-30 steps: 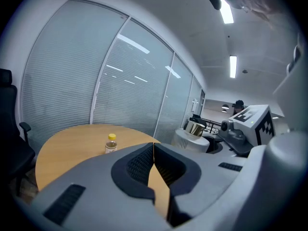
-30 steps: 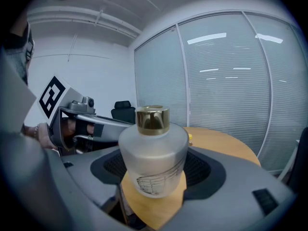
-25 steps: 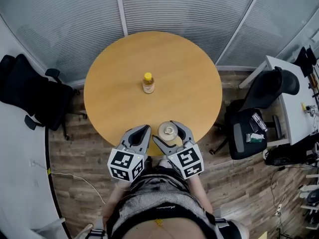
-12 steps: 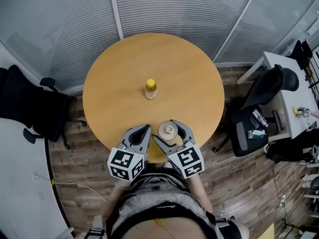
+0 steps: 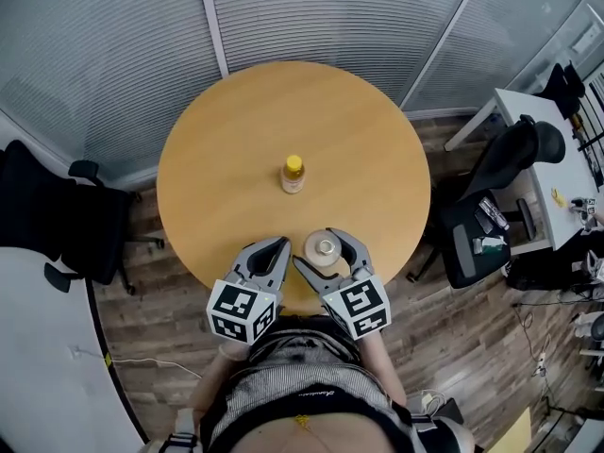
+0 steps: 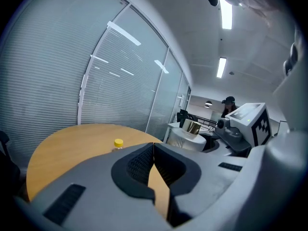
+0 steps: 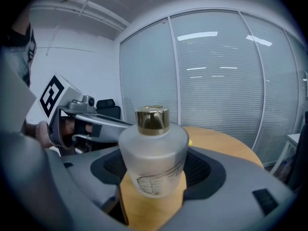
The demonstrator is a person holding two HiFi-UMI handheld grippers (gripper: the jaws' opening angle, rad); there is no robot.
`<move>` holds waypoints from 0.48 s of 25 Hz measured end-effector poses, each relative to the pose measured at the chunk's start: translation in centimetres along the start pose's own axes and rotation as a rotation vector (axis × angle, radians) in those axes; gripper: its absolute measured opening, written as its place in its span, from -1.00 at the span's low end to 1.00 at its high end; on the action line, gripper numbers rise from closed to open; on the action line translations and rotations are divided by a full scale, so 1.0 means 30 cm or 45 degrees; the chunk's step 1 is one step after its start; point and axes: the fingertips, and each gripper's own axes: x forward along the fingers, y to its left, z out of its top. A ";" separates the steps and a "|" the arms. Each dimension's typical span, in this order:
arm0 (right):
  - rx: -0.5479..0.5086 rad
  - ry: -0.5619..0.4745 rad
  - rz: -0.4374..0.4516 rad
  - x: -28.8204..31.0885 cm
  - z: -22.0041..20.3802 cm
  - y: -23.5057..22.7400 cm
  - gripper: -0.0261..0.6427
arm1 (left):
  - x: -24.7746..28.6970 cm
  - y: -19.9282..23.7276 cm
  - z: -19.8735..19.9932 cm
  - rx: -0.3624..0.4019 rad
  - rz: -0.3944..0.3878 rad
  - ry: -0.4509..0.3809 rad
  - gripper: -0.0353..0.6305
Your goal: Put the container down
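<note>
Head view: the right tongs [image 5: 327, 253] pinch the frosted container [image 5: 324, 249] above the near edge of the round desk [image 5: 217, 159], and the left tongs [image 5: 272, 251] sit just beside them. Left gripper view: the left tongs are pressed together with nothing between. Right gripper view: the gold-capped container stands upright between the right tongs' pads.

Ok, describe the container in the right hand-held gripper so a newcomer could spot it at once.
Start at the round wooden table. At its near edge, the right hand-held gripper holds a squat frosted bottle between its jaws. Its gold cap and cloudy white body set it apart from the smaller yellow-capped bottle at the table's centre.
</note>
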 end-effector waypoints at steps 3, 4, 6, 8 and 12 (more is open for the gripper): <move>0.006 0.002 -0.016 0.025 0.002 0.012 0.12 | -0.004 0.028 -0.005 0.007 -0.022 0.006 -0.83; 0.010 0.001 -0.018 0.031 0.004 0.016 0.12 | -0.004 0.034 -0.007 0.010 -0.030 0.008 -0.83; 0.012 0.000 -0.027 0.039 0.006 0.022 0.12 | -0.004 0.040 -0.011 0.016 -0.045 0.014 -0.83; 0.014 -0.004 -0.036 0.039 0.008 0.021 0.12 | -0.001 0.040 -0.009 0.022 -0.056 0.020 -0.83; 0.023 -0.015 -0.027 0.028 0.017 0.011 0.12 | 0.006 0.032 -0.001 0.032 -0.061 0.025 -0.83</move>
